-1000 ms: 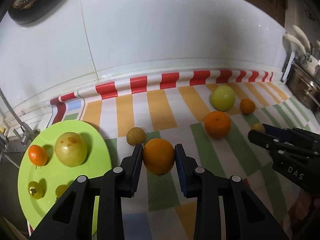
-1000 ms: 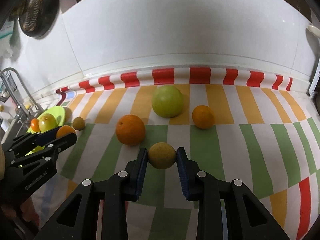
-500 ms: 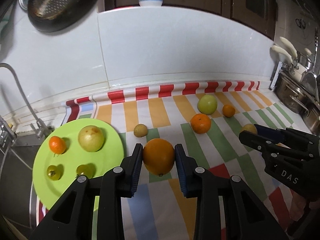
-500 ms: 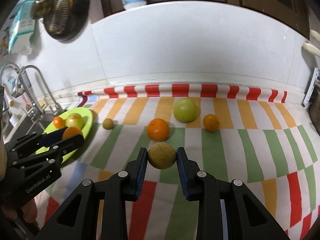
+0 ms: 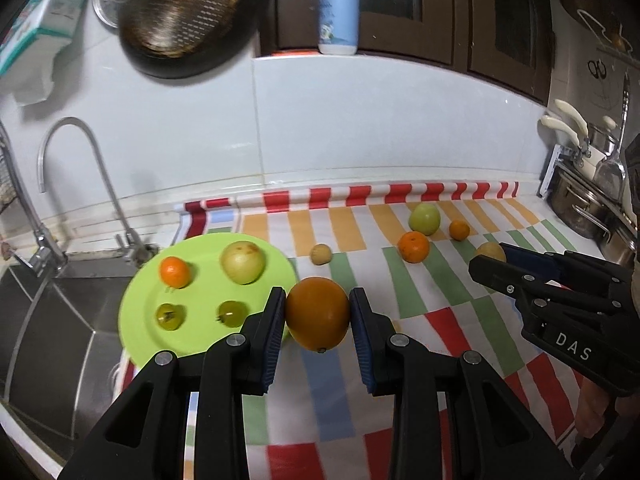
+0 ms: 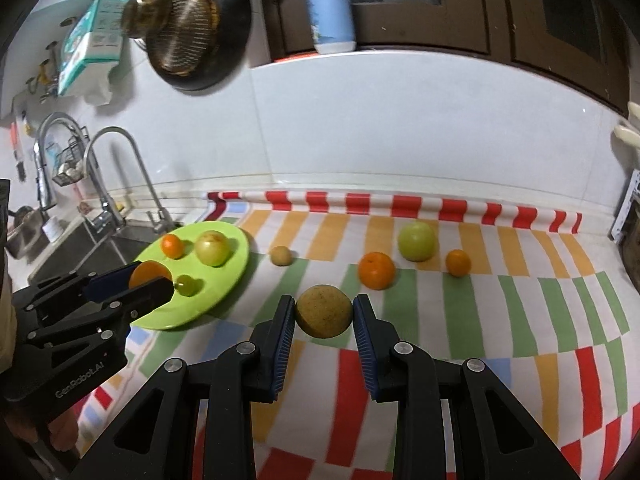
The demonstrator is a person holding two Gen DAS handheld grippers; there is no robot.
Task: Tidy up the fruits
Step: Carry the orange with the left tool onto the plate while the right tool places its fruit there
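Observation:
My left gripper (image 5: 318,314) is shut on a large orange (image 5: 318,312), held above the striped cloth beside the green plate (image 5: 140,320). My right gripper (image 6: 324,312) is shut on a round yellow-brown fruit (image 6: 324,310), also lifted. The plate (image 6: 236,264) holds a small tangerine (image 5: 175,272), a pale apple (image 5: 243,262) and two small green fruits (image 5: 170,316). On the cloth lie a small brown fruit (image 5: 320,254), an orange (image 5: 413,246), a green apple (image 5: 424,219) and a small tangerine (image 5: 459,230).
A steel sink (image 5: 48,320) with a faucet (image 5: 80,168) lies left of the plate. Pots (image 5: 580,208) stand at the far right. A white tiled wall (image 5: 360,128) backs the counter, with a hanging strainer (image 5: 180,12) and a bottle (image 5: 338,8) above.
Both grippers have risen and pulled back from the counter with their fruits. The view now takes in the sink, faucet and upper wall.

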